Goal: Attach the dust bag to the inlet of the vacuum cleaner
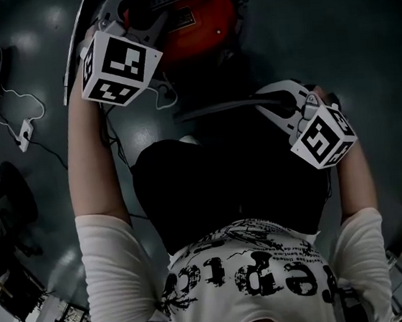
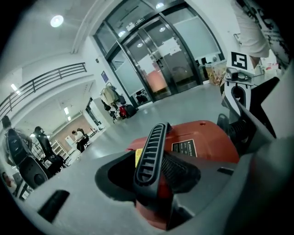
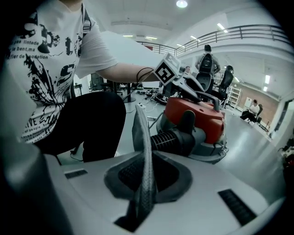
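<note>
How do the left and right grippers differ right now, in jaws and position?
Jaws: the left gripper has its jaws apart; the right gripper has them pressed together. Position: the left gripper is close over the red vacuum cleaner; the right gripper sits back near the person's lap, the ribbed hose ahead of it. Shared: both point toward the vacuum cleaner, and neither visibly holds anything.

Just past the left tongs (image 2: 167,153), the label (image 2: 186,148) on the red vacuum cleaner (image 2: 206,137) is too small to read. The tongs' own body covers the machine's lower part. In the head view the same machine runs off the top edge. The right tongs (image 3: 141,121) stand closed, and whether anything thin is pinched in them cannot be told. From above, their tips are lost in the dark by the black trousers (image 1: 211,184). People (image 2: 78,137) far beyond the left tongs are tiny and indistinct.
</note>
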Demonstrator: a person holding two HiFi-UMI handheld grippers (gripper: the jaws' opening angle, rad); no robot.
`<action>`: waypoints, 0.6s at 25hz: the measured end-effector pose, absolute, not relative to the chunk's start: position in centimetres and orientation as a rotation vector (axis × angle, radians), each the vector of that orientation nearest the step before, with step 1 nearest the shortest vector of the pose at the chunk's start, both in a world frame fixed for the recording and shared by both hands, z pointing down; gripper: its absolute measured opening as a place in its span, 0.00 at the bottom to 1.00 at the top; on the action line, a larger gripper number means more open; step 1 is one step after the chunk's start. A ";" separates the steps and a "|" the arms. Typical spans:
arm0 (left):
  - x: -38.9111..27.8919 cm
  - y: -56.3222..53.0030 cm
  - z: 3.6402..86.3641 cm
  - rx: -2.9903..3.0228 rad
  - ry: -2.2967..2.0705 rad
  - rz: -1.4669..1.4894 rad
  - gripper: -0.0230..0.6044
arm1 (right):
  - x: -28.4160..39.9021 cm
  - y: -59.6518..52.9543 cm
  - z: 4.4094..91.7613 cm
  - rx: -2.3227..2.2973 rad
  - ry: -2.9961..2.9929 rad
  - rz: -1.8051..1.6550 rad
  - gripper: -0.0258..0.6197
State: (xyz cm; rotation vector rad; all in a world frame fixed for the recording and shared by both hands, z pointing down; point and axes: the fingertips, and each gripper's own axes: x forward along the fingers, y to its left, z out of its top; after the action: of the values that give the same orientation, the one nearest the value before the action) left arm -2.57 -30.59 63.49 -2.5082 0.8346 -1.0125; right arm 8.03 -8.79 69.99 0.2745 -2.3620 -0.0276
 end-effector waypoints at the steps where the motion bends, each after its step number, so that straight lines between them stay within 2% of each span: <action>1: -2.5 -30.6 63.4 -2.510 0.826 -1.014 0.30 | 8.1 -8.8 70.0 0.293 -2.360 -0.031 0.08; 15: -2.6 -30.5 63.2 -2.499 0.861 -0.988 0.30 | 7.9 -10.3 69.6 0.465 -2.254 -0.237 0.11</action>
State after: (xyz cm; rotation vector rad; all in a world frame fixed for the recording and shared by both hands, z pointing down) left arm -2.63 -30.48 63.16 -2.4989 0.8611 -0.9880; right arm 7.86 -10.29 69.55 0.4646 -2.2539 -0.2373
